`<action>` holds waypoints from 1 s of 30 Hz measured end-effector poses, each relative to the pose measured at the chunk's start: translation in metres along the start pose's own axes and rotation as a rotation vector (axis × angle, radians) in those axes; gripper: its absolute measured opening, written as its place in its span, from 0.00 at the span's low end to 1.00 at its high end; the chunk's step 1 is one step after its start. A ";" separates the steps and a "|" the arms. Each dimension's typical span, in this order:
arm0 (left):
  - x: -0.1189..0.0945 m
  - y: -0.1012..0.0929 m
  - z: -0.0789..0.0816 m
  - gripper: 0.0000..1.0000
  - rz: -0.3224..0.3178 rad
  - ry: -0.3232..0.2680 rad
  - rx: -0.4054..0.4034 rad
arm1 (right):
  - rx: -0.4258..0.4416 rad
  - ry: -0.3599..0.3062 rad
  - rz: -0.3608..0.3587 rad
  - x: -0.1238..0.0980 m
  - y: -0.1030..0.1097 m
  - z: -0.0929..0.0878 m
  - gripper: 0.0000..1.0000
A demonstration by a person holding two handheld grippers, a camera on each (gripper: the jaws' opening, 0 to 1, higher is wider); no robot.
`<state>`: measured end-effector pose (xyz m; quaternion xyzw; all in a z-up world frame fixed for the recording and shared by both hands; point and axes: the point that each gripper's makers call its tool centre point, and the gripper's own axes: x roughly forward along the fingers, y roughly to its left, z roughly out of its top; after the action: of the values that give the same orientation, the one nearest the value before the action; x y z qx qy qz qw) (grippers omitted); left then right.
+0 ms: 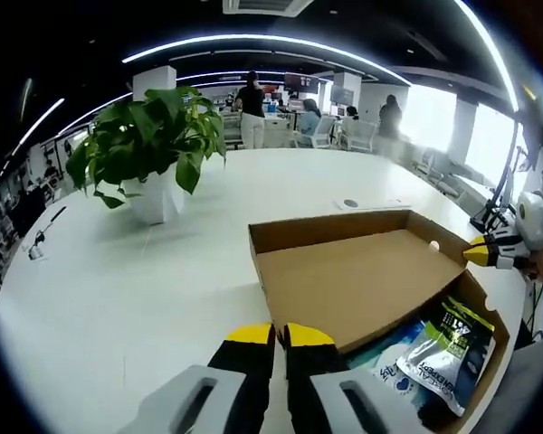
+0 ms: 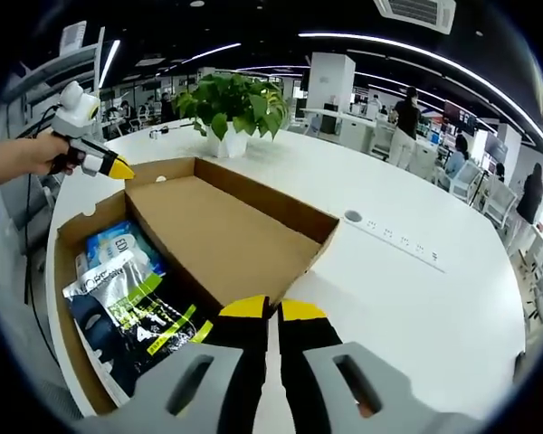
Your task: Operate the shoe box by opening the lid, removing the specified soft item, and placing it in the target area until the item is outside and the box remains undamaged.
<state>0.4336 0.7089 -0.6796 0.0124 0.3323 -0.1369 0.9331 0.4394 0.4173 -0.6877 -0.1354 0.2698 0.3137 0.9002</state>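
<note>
Shoe box [image 1: 362,280] lies on the white table [image 1: 118,271], taking up the 4 o'clock part of the left gripper view, its lid [image 1: 344,271] lifted and held partway up over the tray. Both grippers sit at the lid's edges: the left gripper [image 1: 279,336], at 6 o'clock in its own view, has its jaws together, seemingly nipping the lid's near edge; the right gripper [image 2: 271,309], likewise at 6 o'clock in its view, is also closed at the opposite edge, though whether cardboard is truly pinched I cannot tell. Under the lid, the soft packets [image 2: 131,307] lie in the tray at 8 o'clock in the right gripper view. A potted plant [image 1: 154,145] stands well apart at 10 o'clock in the left gripper view. Risk, as I judge it: uneven lifting could crease or tear the lid's hinge, or drag the whole box across the table.
</note>
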 end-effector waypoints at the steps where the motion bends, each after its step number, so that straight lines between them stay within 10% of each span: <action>1: 0.001 0.000 0.000 0.03 0.001 0.001 -0.001 | 0.001 0.002 0.000 0.000 0.000 0.000 0.01; 30: 0.006 0.002 -0.006 0.03 0.013 0.051 -0.031 | 0.031 0.023 0.004 0.007 -0.003 -0.002 0.02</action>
<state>0.4351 0.7104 -0.6886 0.0037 0.3579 -0.1252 0.9253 0.4457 0.4175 -0.6929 -0.1247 0.2852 0.3099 0.8984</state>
